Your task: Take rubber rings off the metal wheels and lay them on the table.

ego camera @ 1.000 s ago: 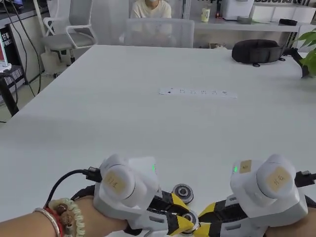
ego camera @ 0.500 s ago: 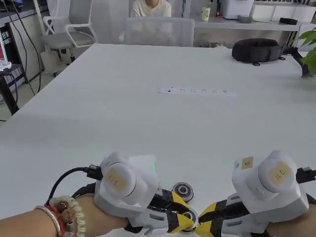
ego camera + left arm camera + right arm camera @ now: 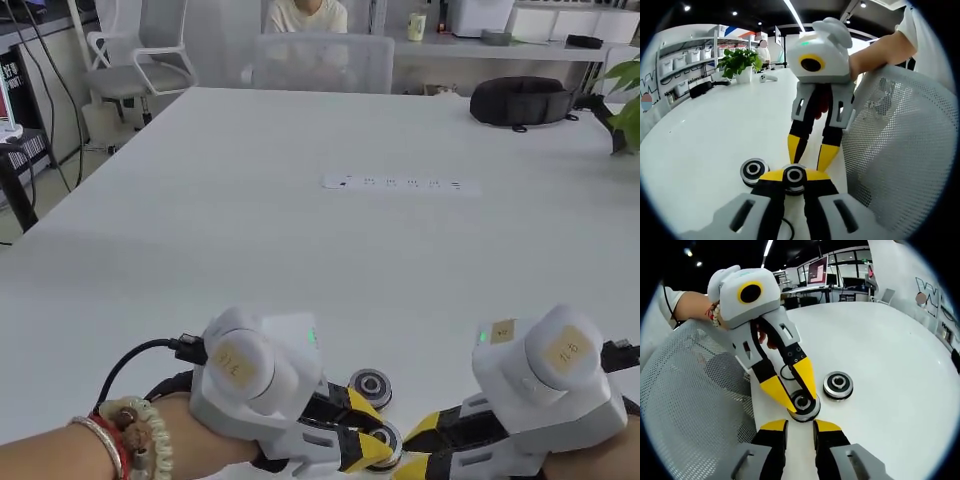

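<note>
Two small metal wheels with dark rings lie at the table's near edge. My left gripper (image 3: pixel 375 445) (image 3: pixel 794 175) is shut on one wheel (image 3: pixel 384 438) (image 3: pixel 794 178) (image 3: pixel 804 407), a yellow finger on each side. The other wheel (image 3: pixel 371 385) (image 3: pixel 754 170) (image 3: pixel 838 385) lies free just beyond it. My right gripper (image 3: pixel 416 447) (image 3: pixel 800 426) faces the held wheel from the right, open, its tips a short way off with nothing between them. In the left gripper view the right gripper (image 3: pixel 811 152) points down toward the held wheel.
A white power strip (image 3: pixel 396 184) lies mid-table. A black bag (image 3: pixel 520 102) and a plant (image 3: pixel 625 100) are at the far right. A mesh chair back (image 3: pixel 900 145) stands close behind the grippers. A person sits behind the table's far edge.
My right gripper has eased slightly back from the held wheel. The left gripper and both wheels stay where they were.
</note>
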A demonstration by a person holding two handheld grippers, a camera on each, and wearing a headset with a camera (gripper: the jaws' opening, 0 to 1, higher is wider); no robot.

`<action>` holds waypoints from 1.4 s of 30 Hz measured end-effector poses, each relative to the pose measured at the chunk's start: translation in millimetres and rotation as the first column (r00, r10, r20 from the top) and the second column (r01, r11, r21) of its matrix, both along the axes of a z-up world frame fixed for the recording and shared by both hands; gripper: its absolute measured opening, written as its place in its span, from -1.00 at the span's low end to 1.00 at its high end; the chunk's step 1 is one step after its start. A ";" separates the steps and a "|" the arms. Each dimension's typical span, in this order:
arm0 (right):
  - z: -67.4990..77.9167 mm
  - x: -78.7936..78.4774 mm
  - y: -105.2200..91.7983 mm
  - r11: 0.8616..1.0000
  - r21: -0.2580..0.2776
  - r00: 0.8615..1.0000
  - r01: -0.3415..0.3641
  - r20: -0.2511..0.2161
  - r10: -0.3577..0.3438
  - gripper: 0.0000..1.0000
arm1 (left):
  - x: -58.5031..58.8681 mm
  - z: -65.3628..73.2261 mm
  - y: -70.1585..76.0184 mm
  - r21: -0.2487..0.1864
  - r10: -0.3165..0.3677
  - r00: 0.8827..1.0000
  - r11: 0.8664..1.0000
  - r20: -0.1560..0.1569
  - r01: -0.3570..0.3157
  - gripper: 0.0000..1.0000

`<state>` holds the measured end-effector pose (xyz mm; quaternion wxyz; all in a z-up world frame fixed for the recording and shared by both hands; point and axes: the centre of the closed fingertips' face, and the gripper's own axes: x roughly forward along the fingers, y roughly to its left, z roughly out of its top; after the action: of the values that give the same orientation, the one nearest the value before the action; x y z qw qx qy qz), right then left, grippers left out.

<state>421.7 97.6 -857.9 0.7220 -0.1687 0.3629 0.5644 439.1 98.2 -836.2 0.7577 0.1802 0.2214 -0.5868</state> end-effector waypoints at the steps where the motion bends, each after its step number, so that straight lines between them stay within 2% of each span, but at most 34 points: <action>1: 0.4 2.1 1.2 1.000 0.004 1.000 0.000 0.013 0.000 -0.57 | 0.0 0.0 0.0 0.000 0.000 1.000 1.000 0.000 0.000 -0.84; 3: 1.6 4.7 2.7 1.000 0.012 1.000 0.005 0.030 -0.006 -0.57 | 0.0 0.0 0.0 0.000 0.001 1.000 1.000 0.000 -0.001 -0.84; 5: 2.4 4.2 4.3 1.000 0.023 1.000 0.012 0.021 -0.013 -0.58 | 0.1 0.0 0.0 0.000 0.001 1.000 1.000 0.000 -0.001 -0.84; 11: 1.5 6.2 3.6 1.000 0.009 0.998 -0.006 0.055 0.005 -0.63 | 0.1 0.1 0.0 -0.002 0.002 1.000 1.000 -0.001 -0.002 -0.84; 15: 2.0 6.5 2.8 1.000 0.003 0.998 -0.014 0.058 0.014 -0.67 | 0.2 0.0 0.2 -0.005 0.001 1.000 1.000 -0.001 -0.001 -0.84; 19: 1.9 6.7 0.3 0.999 -0.010 0.997 -0.031 0.071 0.032 -0.76 | 0.2 0.2 0.6 -0.019 -0.004 1.000 1.000 -0.003 0.004 -0.84; 22: 1.0 9.6 -2.7 0.998 -0.033 0.994 -0.044 0.098 0.047 -0.96 | 0.4 0.1 0.5 -0.023 -0.004 1.000 1.000 -0.005 0.004 -0.84; 24: 1.1 9.4 -2.9 0.999 -0.023 0.997 -0.022 0.073 0.024 -0.96 | 0.3 0.0 0.3 -0.022 -0.004 1.000 1.000 -0.003 0.004 -0.84; 29: 0.5 9.6 -3.0 1.000 -0.023 0.997 -0.016 0.069 0.018 -0.98 | 0.2 -0.1 0.5 -0.022 -0.003 1.000 1.000 -0.003 0.003 -0.84; 34: 0.1 10.6 -3.9 1.000 -0.009 0.999 0.014 0.031 -0.013 -0.99 | 0.2 -0.2 0.5 -0.022 -0.002 1.000 1.000 -0.003 0.002 -0.84; 42: -0.5 9.3 -4.0 0.999 -0.028 0.997 -0.026 0.075 0.028 -0.97 | 0.2 0.1 0.5 -0.028 0.000 1.000 1.000 -0.005 0.000 -0.84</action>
<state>431.1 93.5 -858.4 0.7251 -0.2043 0.3409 0.5624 439.3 98.7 -836.1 0.7597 0.1680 0.2150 -0.5903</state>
